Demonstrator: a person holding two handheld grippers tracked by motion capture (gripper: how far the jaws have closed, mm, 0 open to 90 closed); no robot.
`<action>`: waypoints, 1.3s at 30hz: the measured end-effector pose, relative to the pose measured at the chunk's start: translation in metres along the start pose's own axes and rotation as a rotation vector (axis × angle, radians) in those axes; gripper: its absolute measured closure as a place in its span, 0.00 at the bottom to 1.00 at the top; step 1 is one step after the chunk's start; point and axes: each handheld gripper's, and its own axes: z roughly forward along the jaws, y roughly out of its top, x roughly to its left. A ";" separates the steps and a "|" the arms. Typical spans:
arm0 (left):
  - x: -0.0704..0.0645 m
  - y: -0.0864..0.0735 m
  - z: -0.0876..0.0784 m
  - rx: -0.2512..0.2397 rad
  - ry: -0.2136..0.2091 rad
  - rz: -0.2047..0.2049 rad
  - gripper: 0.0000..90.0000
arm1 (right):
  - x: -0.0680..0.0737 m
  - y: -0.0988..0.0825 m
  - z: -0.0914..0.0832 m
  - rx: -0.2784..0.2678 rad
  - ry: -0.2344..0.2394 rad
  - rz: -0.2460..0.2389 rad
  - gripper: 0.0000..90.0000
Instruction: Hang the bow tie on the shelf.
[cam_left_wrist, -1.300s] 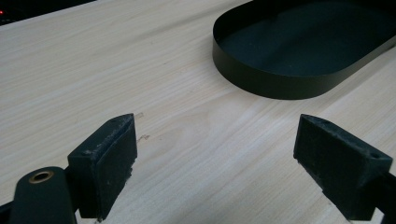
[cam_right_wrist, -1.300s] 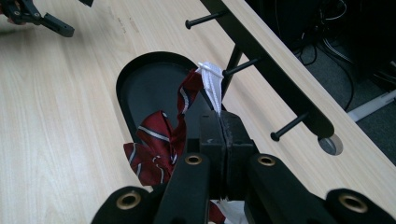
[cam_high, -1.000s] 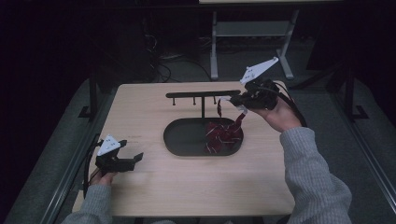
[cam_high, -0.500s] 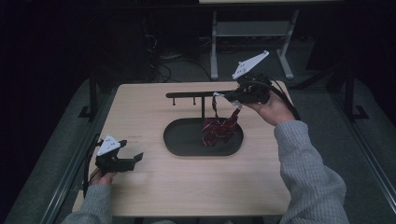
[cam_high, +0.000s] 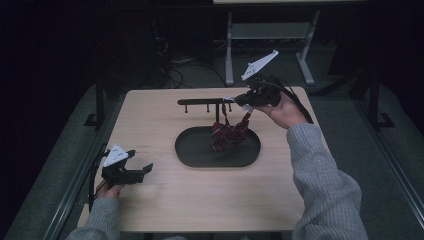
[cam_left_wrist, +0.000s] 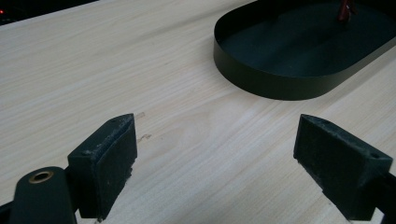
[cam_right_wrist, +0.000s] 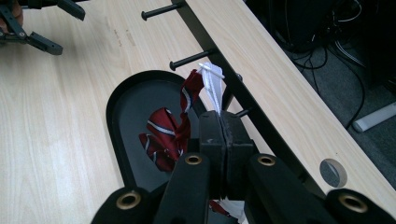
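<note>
Right gripper (cam_high: 239, 100) pinches the red striped tie (cam_right_wrist: 164, 135) by its white band (cam_right_wrist: 212, 86), right beside the rack peg (cam_right_wrist: 189, 59) near the table's far edge. Tie hangs into the black tray (cam_high: 192, 150). Left gripper (cam_left_wrist: 224, 154) spread, empty, near-left corner.

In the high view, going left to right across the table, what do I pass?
Left gripper, open over bare table → black oval tray → red striped tie, hanging into the tray → right gripper, shut on the tie's white loop beside the peg rack.

bare table (cam_high: 165, 200) nearside, rack (cam_high: 210, 102) behind tray (cam_high: 200, 155)
</note>
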 end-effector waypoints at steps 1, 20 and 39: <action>0.000 0.000 0.000 0.002 0.000 0.000 0.14 | 0.000 0.000 0.000 0.000 0.000 0.000 0.99; 0.001 0.000 -0.001 0.010 -0.002 0.001 0.14 | -0.015 0.001 0.015 0.013 0.000 0.022 0.99; 0.000 0.000 0.000 0.009 -0.003 0.002 0.14 | -0.026 -0.002 0.040 0.072 0.011 0.058 0.98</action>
